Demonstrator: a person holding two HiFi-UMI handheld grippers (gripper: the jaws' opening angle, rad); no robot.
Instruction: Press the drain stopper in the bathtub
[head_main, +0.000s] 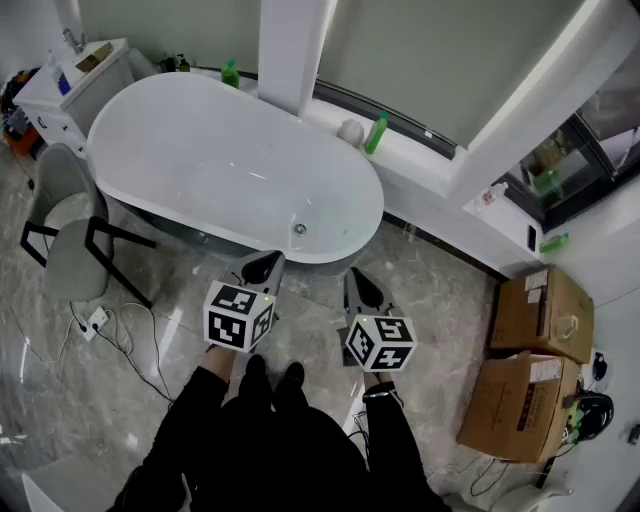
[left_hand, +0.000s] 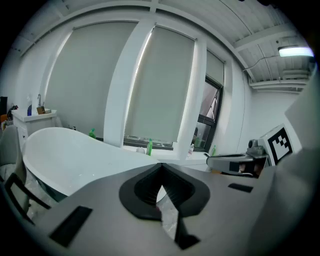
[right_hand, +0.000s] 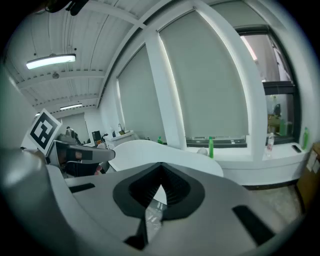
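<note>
Grey-tiled bathroom floor, white bathtub (head_main: 200, 150) beyond both jaws.
Left gripper (head_main: 262, 266) and right gripper (head_main: 361, 290): jaws together, holding nothing; drain stopper (head_main: 299, 229) sits in the tub just past the left jaws.

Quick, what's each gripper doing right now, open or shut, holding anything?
Left gripper: shut, jaw tips together, nothing held.
Right gripper: shut, jaw tips together, nothing held.
</note>
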